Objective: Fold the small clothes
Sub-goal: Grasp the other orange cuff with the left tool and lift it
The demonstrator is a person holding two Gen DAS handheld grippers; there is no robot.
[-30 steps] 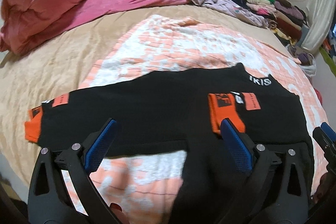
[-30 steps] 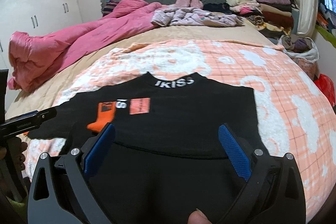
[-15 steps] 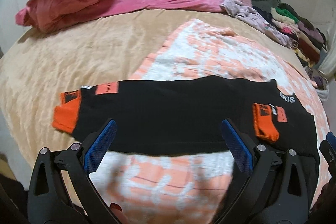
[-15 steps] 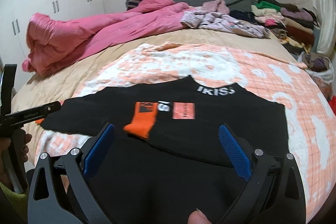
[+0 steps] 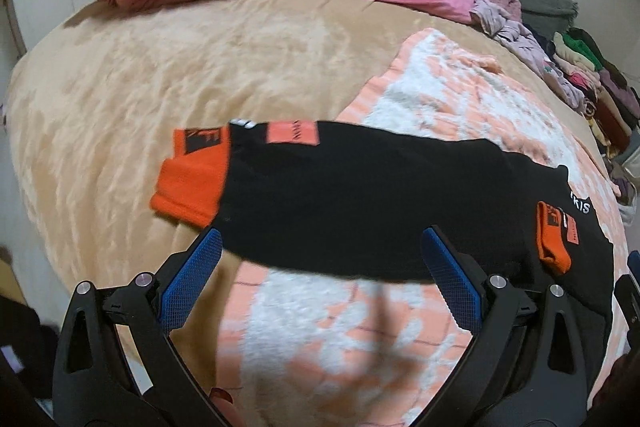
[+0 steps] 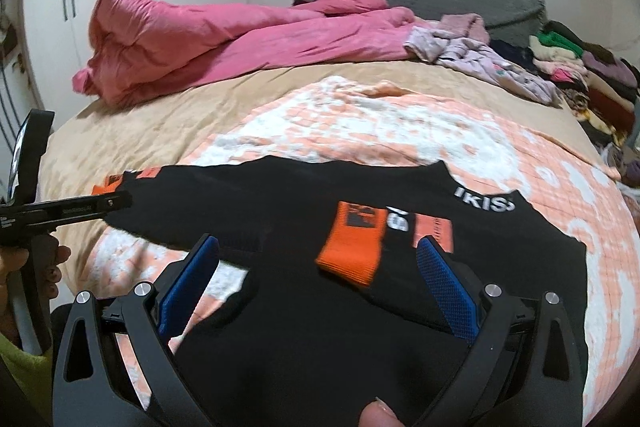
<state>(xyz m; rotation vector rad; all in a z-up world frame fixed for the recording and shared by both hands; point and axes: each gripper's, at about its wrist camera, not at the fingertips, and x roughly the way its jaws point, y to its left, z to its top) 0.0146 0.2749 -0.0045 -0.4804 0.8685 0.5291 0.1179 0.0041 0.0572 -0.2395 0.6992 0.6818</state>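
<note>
While the black top (image 5: 360, 203) lies flat across the peach-and-white blanket (image 5: 344, 339) on the bed, 1 sleeve already folded in so its orange cuff (image 6: 352, 251) rests on the chest, the step in hand looks like folding the other sleeve. Both the left gripper (image 5: 320, 275) and the right gripper (image 6: 316, 279) stand wide apart, holding nothing. Next, I judge, the left should close on the outstretched cuff (image 5: 188, 183) and carry it inward.
</note>
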